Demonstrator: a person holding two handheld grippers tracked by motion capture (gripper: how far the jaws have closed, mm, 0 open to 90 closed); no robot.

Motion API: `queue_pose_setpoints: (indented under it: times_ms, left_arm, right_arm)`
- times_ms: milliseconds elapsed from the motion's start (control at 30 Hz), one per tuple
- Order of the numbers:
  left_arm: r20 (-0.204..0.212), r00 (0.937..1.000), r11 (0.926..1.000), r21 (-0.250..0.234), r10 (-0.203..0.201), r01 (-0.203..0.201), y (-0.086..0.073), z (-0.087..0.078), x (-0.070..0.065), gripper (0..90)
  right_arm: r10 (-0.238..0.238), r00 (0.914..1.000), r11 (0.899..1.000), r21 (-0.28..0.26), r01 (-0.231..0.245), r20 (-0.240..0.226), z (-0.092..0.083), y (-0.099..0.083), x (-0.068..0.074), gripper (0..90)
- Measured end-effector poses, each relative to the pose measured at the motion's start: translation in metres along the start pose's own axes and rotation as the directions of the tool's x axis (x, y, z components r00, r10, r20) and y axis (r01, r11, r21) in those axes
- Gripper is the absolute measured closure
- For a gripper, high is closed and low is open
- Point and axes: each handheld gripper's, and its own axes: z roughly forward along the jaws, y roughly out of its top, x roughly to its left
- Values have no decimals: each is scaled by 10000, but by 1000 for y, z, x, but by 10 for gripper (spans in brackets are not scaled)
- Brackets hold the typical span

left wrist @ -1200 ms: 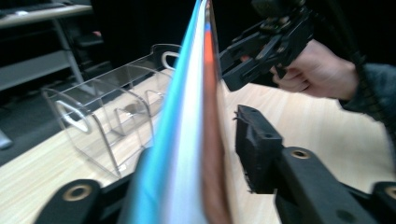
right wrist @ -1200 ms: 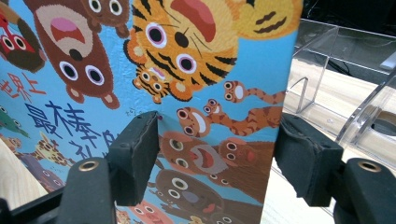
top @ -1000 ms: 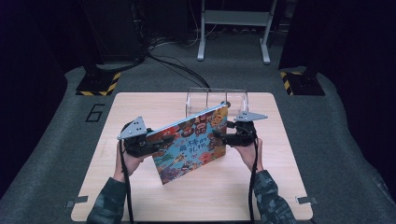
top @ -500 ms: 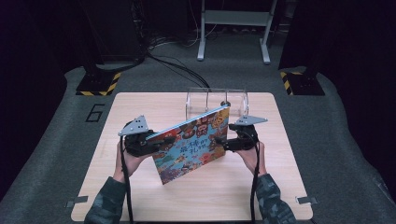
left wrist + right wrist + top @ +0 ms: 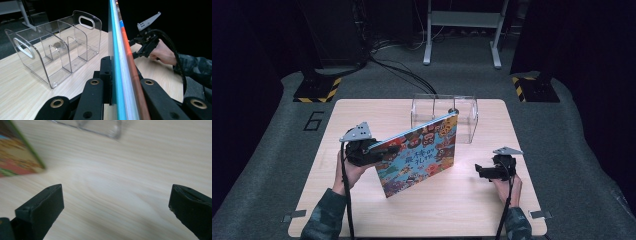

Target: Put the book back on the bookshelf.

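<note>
The thin picture book with the bright, crowded cover (image 5: 18, 157) is blurred in the right gripper view and cut off by the left edge — its print cannot be read. The clear plastic divided rack (image 5: 100, 127) there is smeared and cropped at the top. In the high view the book hides the rack's lower left corner.

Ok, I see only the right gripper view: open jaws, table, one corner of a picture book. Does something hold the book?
Observer: Yes, the left gripper is shut on the picture book's edge, holding it up.
Operator: Does my gripper touch it?
Observer: No. The right gripper sits apart, to the book's right; its jaws have just been opening, nothing between them.
Operator: Where is the organizer?
Observer: The clear organizer stands behind the book.
</note>
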Motion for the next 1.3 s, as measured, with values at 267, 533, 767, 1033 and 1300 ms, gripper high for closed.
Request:
queue_pose_setpoints:
  times_ms: [267,533,767,1033,1300]
  left_arm:
    - [-93,9999,9999,-18,-146,146,10,3,-2,808]
    - [-306,9994,9998,-65,-171,169,22,2,0,810]
    - [-533,9986,10000,-39,-4,1,36,-3,0,810]
    - [-729,9973,9999,-65,114,-119,50,-12,1,809]
    - [-898,9956,9996,-54,269,-275,62,-21,3,808]
  right_arm:
    - [1125,9936,9936,-34,-1125,-1,7,-13,-23,0]
    - [854,9963,9963,35,-854,115,10,-13,-22,0]
    - [894,9959,9960,-25,-894,117,10,-13,-23,13]
    - [800,9968,9968,-33,-799,94,10,-13,-23,17]
    - [770,9970,9970,-53,-770,41,10,-13,-23,27]
